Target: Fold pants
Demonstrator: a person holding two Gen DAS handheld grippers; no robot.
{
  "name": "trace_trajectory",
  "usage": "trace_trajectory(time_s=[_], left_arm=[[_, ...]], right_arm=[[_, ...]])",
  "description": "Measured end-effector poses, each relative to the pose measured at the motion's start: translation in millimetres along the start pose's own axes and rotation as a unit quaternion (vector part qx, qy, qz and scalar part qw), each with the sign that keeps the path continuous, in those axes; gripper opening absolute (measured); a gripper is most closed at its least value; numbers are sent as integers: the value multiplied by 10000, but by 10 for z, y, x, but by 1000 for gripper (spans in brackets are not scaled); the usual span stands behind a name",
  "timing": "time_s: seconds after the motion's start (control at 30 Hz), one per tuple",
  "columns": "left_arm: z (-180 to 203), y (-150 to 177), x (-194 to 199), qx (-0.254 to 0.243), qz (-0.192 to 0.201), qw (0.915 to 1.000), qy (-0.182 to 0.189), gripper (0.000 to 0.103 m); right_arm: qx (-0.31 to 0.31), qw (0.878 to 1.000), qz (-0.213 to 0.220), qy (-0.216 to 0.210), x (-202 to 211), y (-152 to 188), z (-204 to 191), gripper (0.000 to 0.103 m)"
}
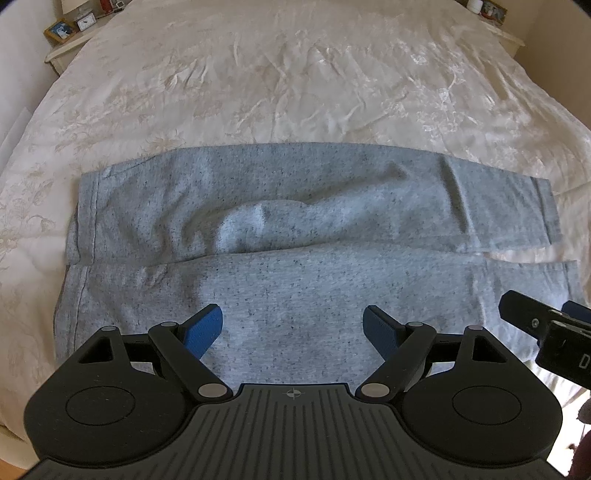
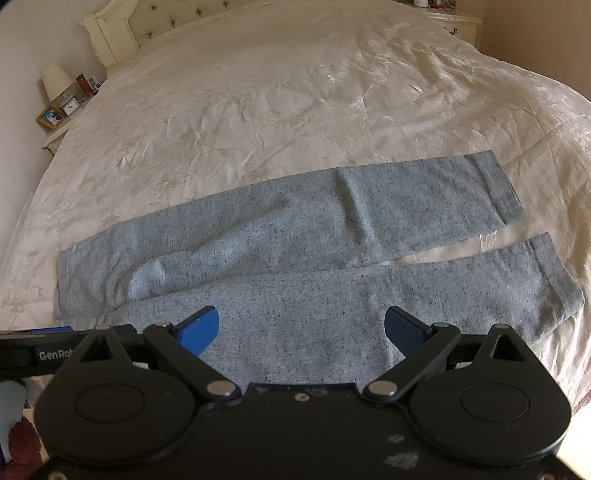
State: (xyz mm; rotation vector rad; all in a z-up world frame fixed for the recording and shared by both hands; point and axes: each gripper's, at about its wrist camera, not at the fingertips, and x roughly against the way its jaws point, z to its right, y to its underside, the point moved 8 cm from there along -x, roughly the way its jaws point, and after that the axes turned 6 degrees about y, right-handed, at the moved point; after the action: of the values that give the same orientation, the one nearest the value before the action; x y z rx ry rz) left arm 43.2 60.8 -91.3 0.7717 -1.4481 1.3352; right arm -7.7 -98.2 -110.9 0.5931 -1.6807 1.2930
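Note:
Grey speckled pants (image 1: 280, 236) lie flat across the near part of the bed, waistband at the left, the two legs running right with cuffs at the right. They also show in the right wrist view (image 2: 295, 258). My left gripper (image 1: 293, 325) is open and empty, hovering over the near leg. My right gripper (image 2: 301, 326) is open and empty, over the near leg further right. The right gripper's body shows at the right edge of the left wrist view (image 1: 546, 332).
The cream floral bedspread (image 1: 295, 74) covers the bed beyond the pants. A nightstand (image 2: 59, 110) with a lamp, clock and picture frame stands at the far left. A tufted headboard (image 2: 118, 29) is at the back. Another nightstand (image 1: 491, 14) stands at the far right.

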Motion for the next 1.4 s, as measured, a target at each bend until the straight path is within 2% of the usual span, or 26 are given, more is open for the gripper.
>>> trace_trajectory(time_s=[0.47,0.57,0.73,0.9,1.0,1.07,1.17,1.4], left_arm=[[-134,8,-58,-358,47,9993,91,83],[-131,16,-104,-465,4,9987,198,77],[-168,-78,-193,-539,62,9984,159,74],[-248,-293,-245,-398,269,9988,-9,71],[-277,-443,-319,-219,286,9993,-49,70],[-274,-531,-380,-109,241,9996,-63,69],[-246,-695,-484,1,193,9997,-125,69],[-217,-1031,-796,49,53,9997,-217,69]], right_arm=[[-322,9987,58,385,2,44,-50,101],[-407,9979,114,483,24,43,-29,101],[-561,9945,573,668,118,-70,103,102],[-393,9875,1098,1057,24,-357,352,103],[-290,9948,601,767,-293,-570,516,98],[-488,9966,301,591,-528,-698,645,84],[-871,9951,-75,455,-932,-963,883,82],[-1804,9809,-372,630,-1807,-1628,1293,82]])
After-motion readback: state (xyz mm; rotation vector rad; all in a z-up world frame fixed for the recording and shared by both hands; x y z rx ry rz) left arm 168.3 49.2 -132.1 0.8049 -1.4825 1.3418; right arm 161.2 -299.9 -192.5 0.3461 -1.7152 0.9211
